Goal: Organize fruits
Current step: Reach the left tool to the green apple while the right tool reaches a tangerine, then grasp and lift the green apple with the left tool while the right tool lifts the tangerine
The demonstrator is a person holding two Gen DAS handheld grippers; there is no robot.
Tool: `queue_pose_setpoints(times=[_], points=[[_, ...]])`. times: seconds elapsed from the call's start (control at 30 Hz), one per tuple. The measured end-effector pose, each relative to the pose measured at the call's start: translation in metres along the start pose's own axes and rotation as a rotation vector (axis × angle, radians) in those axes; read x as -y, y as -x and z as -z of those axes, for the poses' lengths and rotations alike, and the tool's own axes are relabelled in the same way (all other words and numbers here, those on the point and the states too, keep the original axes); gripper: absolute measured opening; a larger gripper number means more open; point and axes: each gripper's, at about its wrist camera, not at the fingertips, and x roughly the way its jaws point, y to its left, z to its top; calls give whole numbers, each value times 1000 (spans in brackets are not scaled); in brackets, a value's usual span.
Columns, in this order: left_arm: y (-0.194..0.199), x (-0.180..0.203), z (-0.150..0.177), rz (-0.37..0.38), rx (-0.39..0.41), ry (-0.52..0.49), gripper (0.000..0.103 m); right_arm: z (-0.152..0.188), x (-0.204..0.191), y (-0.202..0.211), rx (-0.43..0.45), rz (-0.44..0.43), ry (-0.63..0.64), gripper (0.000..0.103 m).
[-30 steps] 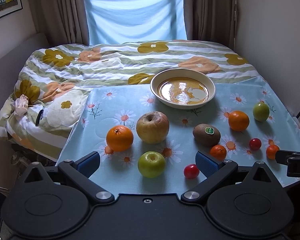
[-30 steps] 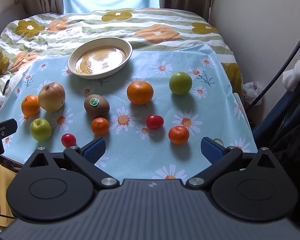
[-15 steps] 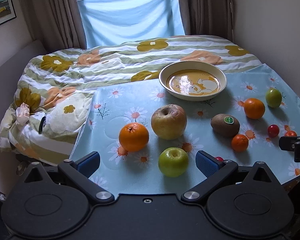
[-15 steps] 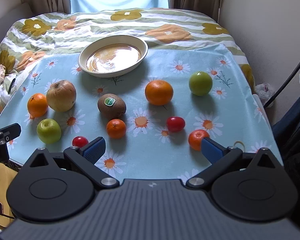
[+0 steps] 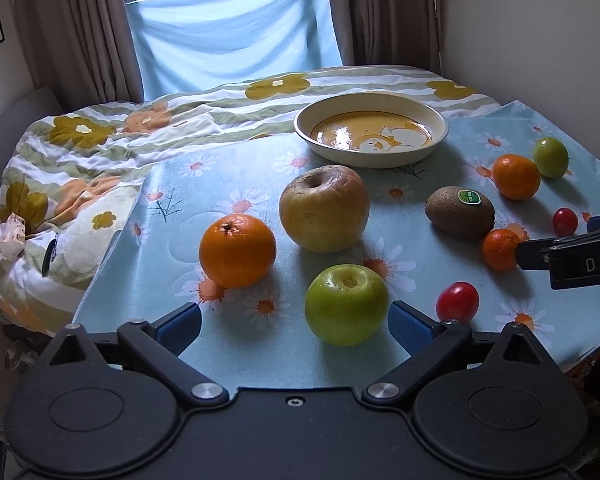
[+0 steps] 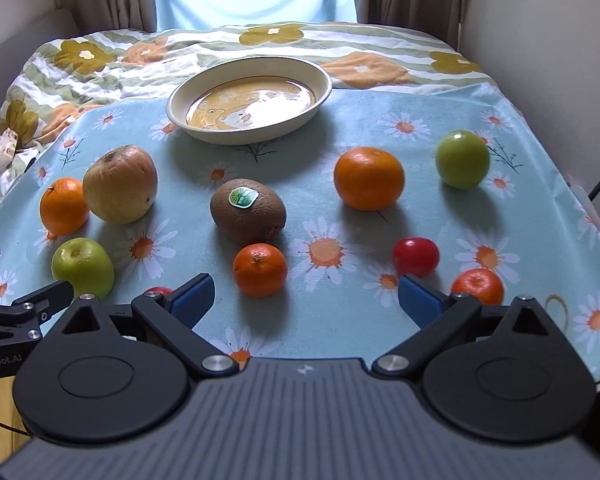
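**A:** What is laid out, and where?

**B:** A pale blue daisy-print cloth (image 6: 340, 344) covers the near part of a bed. At its far edge sits a cream bowl (image 6: 324, 80), with no fruit inside. Along the left edge lie an orange (image 5: 238, 250), a big yellow-brown apple (image 5: 324, 208) just beside it, and a green apple (image 5: 346, 304) nearest the front. In the middle rests a kiwi (image 6: 248, 210) with a green sticker, a small tangerine (image 6: 260, 269) just in front of it. Toward the right edge are a second orange (image 6: 369, 178), a second green apple (image 6: 463, 164), a red tomato (image 6: 415, 257) and another tangerine (image 6: 477, 286).

**A:** And the grippers?

**B:** The left gripper (image 5: 294, 322) hovers over the front left corner, its blue pads spread apart, the green apple between them but untouched. The right gripper (image 6: 306, 296) hovers at the front edge, pads likewise wide apart, holding nothing.
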Motion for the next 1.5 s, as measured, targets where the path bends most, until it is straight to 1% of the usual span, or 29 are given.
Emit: queue_pose_setpoints(times=[0.03,0.07,0.17,0.3,0.37,0.47,0.5,0.57,0.6,0.63,0.73,0.9,1.0,1.03,1.27,1.5], points=[[-4,1,1,6,-1,0,96,1,-2,-3,5,-3,5,103],[-7,2,3,12,-5,0,94,2,-2,-5,6,-11,6,103],[-14,4,5,38,12,1,93,3,-5,-13,10,-37,9,103],[-22,8,2,55,11,3,83,3,-8,-21,17,-48,19,101],[-26,9,2,61,2,6,79,2,-8,-26,11,-57,16,95],[-30,11,2,70,-6,10,77,1,-9,-29,12,-61,17,92],[-31,11,3,74,-8,8,75,2,-9,-29,11,-61,17,91],[-32,11,4,87,-16,9,68,2,-9,-31,7,-65,18,87],[-33,11,4,100,-19,12,61,2,-8,-32,6,-69,17,85],[-33,12,5,110,-20,13,57,3,-8,-33,4,-70,18,83],[-32,15,5,102,-15,4,57,4,-9,-34,5,-78,24,74],[-32,14,6,101,-16,8,57,4,-10,-34,9,-90,35,65],[-31,15,6,93,-17,4,57,4,-9,-33,13,-105,42,58],[-31,15,6,91,-16,6,56,4,-9,-33,14,-118,44,52],[-23,16,5,71,-8,25,56,2,-8,-26,25,-131,69,51],[1,20,-7,45,16,48,56,-12,1,-6,39,-145,80,51]])
